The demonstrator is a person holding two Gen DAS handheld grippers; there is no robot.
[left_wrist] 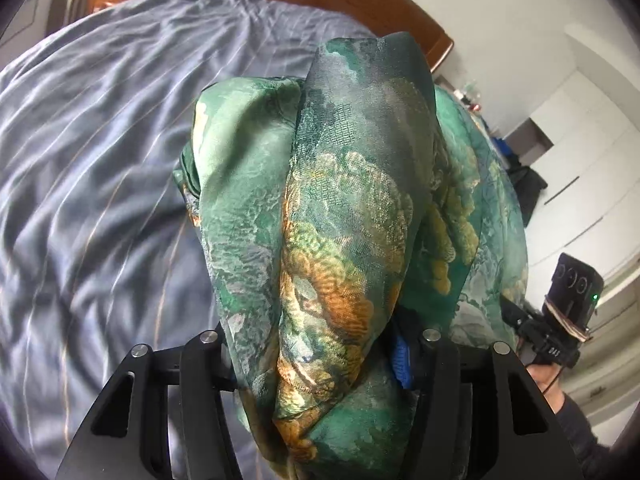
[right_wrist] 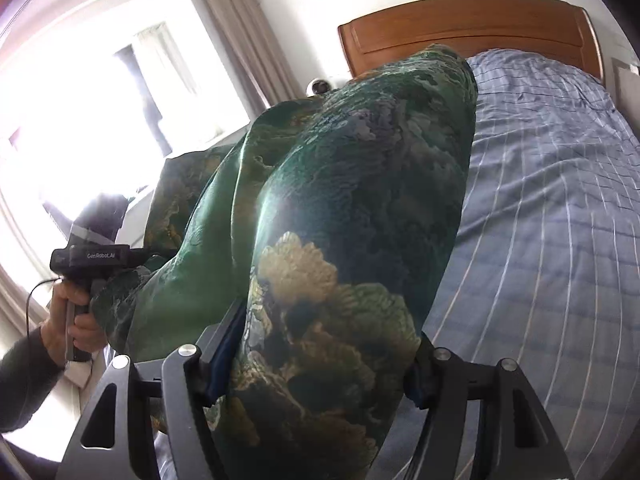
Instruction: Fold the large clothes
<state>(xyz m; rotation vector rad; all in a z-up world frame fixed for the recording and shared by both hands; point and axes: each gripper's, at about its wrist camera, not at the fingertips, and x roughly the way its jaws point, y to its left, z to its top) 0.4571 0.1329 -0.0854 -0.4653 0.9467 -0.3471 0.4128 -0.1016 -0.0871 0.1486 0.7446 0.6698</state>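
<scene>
A large green garment (left_wrist: 320, 216) with orange and yellow cloud-like print hangs bunched over both grippers, above the bed. My left gripper (left_wrist: 316, 356) is shut on a thick fold of it; the cloth covers the fingertips. My right gripper (right_wrist: 320, 364) is shut on another fold of the same garment (right_wrist: 352, 200), which drapes forward over its fingers. The right gripper also shows in the left wrist view (left_wrist: 568, 312) at the right edge, and the left gripper in the right wrist view (right_wrist: 92, 260) at the left edge, both held by hands.
A bed with a blue-grey striped cover (left_wrist: 112, 128) lies below and ahead, also in the right wrist view (right_wrist: 540, 200). A wooden headboard (right_wrist: 472, 24) stands at the far end. A bright window with curtains (right_wrist: 100, 92) is on the left. White cabinets (left_wrist: 580, 168) stand on the right.
</scene>
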